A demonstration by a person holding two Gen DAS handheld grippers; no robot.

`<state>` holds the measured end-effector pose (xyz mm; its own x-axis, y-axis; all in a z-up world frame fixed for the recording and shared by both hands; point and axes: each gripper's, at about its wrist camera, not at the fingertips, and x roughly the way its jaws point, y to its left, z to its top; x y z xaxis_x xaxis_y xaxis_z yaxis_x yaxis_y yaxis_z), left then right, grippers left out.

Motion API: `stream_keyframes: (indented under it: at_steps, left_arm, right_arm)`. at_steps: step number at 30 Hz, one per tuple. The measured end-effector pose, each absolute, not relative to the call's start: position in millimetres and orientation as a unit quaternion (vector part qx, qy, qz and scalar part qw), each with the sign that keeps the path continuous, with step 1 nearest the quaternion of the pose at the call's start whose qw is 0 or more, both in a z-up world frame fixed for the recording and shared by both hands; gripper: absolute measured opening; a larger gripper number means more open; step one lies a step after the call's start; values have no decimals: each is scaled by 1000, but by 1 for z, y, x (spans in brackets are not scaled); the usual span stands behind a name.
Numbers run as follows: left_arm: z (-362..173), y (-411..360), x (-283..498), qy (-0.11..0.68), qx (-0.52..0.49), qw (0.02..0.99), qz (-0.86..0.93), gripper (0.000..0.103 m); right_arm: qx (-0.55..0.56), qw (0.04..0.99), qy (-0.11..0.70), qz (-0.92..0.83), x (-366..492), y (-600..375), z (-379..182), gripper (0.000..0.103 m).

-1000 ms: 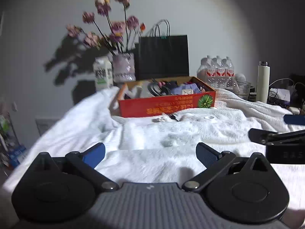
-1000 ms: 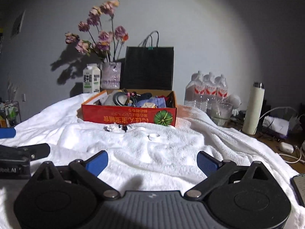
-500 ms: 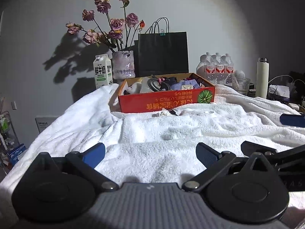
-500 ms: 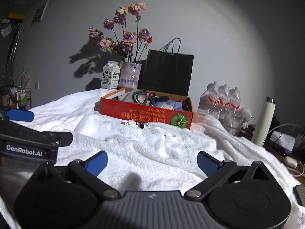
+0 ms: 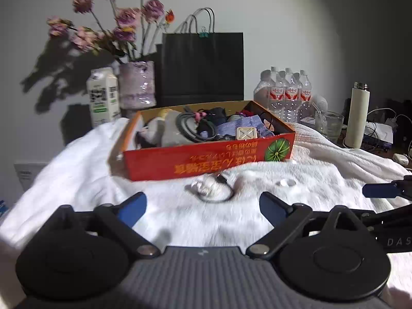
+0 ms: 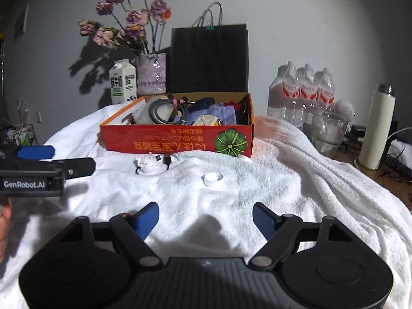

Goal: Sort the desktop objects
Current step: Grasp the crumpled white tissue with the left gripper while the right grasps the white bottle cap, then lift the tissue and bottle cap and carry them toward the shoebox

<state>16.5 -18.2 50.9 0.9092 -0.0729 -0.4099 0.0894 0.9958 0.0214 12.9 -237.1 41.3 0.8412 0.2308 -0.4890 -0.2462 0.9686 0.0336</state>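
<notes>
An orange cardboard box full of cables and odds and ends stands on a white fluffy blanket. In front of it lie a small white figurine with a black cord and a white bottle cap. My left gripper hovers just short of the figurine, its jaws closing with nothing between them. My right gripper hangs short of the cap, jaws also closing on nothing. Each gripper shows at the edge of the other's view.
Behind the box stand a milk carton, a vase of dried flowers and a black paper bag. Water bottles, a glass, a white flask and cables sit on the right.
Both grippers moved forward toward the box and the small items, which now look larger. Both pairs of jaws narrowed slightly.
</notes>
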Motion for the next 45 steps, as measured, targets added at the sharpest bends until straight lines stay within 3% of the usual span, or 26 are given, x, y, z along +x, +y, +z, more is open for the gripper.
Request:
stream_keyframes:
  at_steps: [4,15,17,18,19,20,32,45]
  left_arm:
    - [45,-20,64,238,9,970,-46,78]
    - [8,-24,159,303,34,951,-49,73]
    - [-2,-25,168,324,35,944,-43,51]
    - [-3,-24,168,321,27,946,-41,46]
    - [-3,-23,167,320,25,946,-44,26]
    - [-2,-22,164,315,23,947,-47,25]
    - [41,-6,112,240,-17,971,-15,22]
    - [70,-16,9,210,-22,977,-18,23]
  right_arm:
    - [5,956,265,127,55,-241,43,72]
    - [-30,941,317,114,146,-217,9,45]
    - [-25,939,319,123,146,-218,8,36]
    - [-24,940,317,125,145,-219,8,32]
    - [-22,940,315,127,144,-219,7,27]
    - [-18,942,310,127,143,-221,7,27]
    - [-10,956,269,120,124,-227,20,27]
    - [-26,969,195,148,25,-211,65,27]
